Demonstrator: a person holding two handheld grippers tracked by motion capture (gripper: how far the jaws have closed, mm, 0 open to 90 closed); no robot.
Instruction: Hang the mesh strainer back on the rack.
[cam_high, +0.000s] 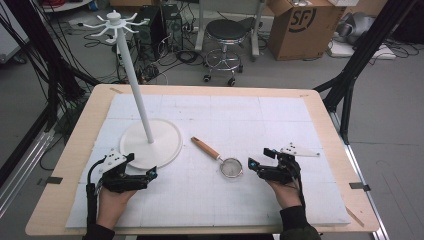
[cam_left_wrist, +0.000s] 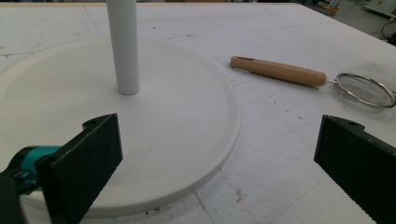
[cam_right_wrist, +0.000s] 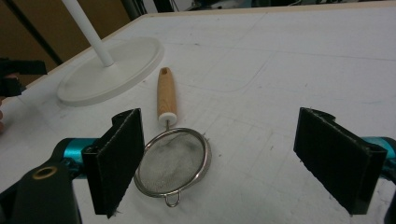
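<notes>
A small metal mesh strainer with a wooden handle lies on the white mat, right of a white hook stand whose round base rests on the mat. My left gripper is open at the base's near edge, empty; in its own view the jaws straddle the base rim, with the strainer off to the right. My right gripper stands open just right of the strainer. Its own view shows the mesh bowl beside the left pad, untouched.
The white mat covers a wooden table. The stand's hooked top rises high over the far left. Beyond the table are a stool, a cardboard box and black frame legs.
</notes>
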